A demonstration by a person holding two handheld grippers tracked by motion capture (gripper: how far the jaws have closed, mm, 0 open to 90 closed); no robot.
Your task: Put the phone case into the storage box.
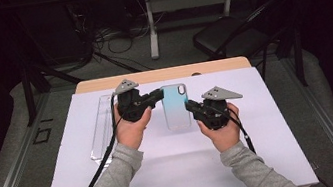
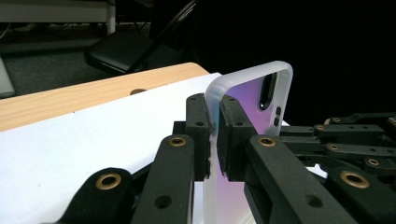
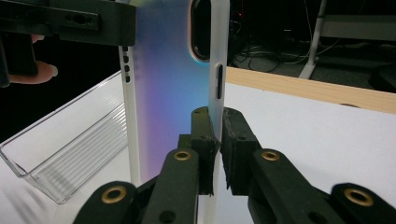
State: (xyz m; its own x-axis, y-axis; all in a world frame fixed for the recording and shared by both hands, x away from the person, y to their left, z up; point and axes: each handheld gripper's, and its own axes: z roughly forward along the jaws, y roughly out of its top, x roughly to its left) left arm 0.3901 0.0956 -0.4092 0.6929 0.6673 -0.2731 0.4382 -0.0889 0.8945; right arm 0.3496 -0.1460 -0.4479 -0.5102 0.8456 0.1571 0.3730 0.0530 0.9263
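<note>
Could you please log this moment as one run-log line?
left gripper: shut on phone case | right gripper: shut on phone case | case: held between both

The phone case (image 3: 173, 88) looks like smooth plastic, with a frosted translucent rim and an iridescent sheen. The tray (image 3: 60, 154) is clear, ribbed plastic. The table edge (image 2: 93, 91) is wood, its white cover (image 1: 182, 172) perhaps matt paper.

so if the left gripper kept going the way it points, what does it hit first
The left gripper is already shut on the phone case; pushed on, it would likely meet the right gripper on the case's other edge, though depth is unclear.
</note>
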